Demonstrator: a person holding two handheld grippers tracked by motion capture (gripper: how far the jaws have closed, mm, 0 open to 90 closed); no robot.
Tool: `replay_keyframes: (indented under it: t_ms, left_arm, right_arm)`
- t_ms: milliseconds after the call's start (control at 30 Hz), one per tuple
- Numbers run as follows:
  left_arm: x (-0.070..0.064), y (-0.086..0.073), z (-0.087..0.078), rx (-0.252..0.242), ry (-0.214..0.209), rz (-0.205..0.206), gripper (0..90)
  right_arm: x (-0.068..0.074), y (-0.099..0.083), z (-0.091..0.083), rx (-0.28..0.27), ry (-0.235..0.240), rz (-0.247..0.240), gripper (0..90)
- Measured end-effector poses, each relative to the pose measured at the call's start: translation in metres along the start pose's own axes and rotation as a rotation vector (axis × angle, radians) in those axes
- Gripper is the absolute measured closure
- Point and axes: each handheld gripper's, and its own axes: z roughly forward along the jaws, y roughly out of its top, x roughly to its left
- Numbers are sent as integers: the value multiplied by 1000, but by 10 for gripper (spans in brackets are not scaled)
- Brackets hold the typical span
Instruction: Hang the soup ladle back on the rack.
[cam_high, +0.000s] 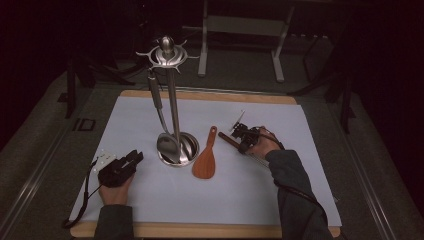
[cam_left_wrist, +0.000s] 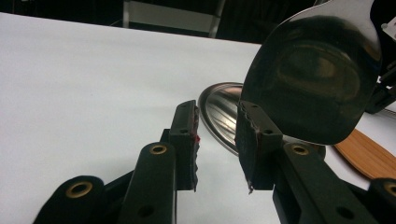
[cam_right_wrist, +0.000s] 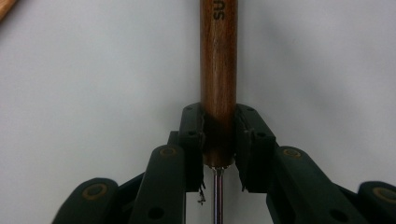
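Observation:
A steel utensil stand (cam_high: 173, 95) rises from a round base (cam_high: 192, 146) on the white mat (cam_high: 240, 192). A steel ladle (cam_high: 167, 145) hangs from the stand's top ring, its bowl just above the base. A wooden rice paddle (cam_high: 205, 161) lies flat to the right of the base. My right gripper (cam_high: 241, 135) is shut on the dark wooden handle (cam_right_wrist: 218, 56) of a utensil with a thin metal shaft, low over the mat. My left gripper (cam_high: 135, 157) rests open at the front left, pointing at the ladle bowl (cam_left_wrist: 308, 79) and base (cam_left_wrist: 219, 109), with nothing between its fingers.
The mat lies on a wooden board (cam_high: 200, 231) over a grey table. Metal frame legs (cam_high: 202, 45) stand behind the table in the dark. The paddle's blade (cam_left_wrist: 369, 156) lies just right of the left gripper's line.

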Motion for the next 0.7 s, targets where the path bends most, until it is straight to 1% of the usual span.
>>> replay_keyframes:
  t_ms: [33,67,100,133,267,333,400,533,633,667,700]
  left_arm:
    - [0,0,0,0,0,0,691]
    - [0,0,0,0,0,0,691]
    - [0,0,0,1,0,0,691]
    - [0,0,0,1,0,-1,691]
    - [0,0,0,1,1,0,691]
    - [0,0,0,1,0,-1,691]
    - [0,0,0,1,0,-2,691]
    - [0,0,0,4,-2,-3,690]
    - [1,0,1,5,-2,-5,689]
    - [1,0,1,5,-1,-6,688]
    - [1,0,1,5,-1,-6,688]
  right_arm:
    - [0,0,0,8,8,2,743]
    - [-1,-1,0,14,13,-8,742]
    - [-1,-1,-1,18,16,3,741]
    - [-2,-1,0,14,18,2,739]
    - [-3,1,2,35,32,33,722]
    - [-2,1,2,35,21,10,732]
    - [0,1,1,34,14,5,737]
    - [-2,-3,1,8,26,24,739]
    - [-1,-6,-1,-13,30,10,739]
    - [-1,-7,-2,-26,28,-3,739]
    - [0,-7,-4,-28,25,3,739]
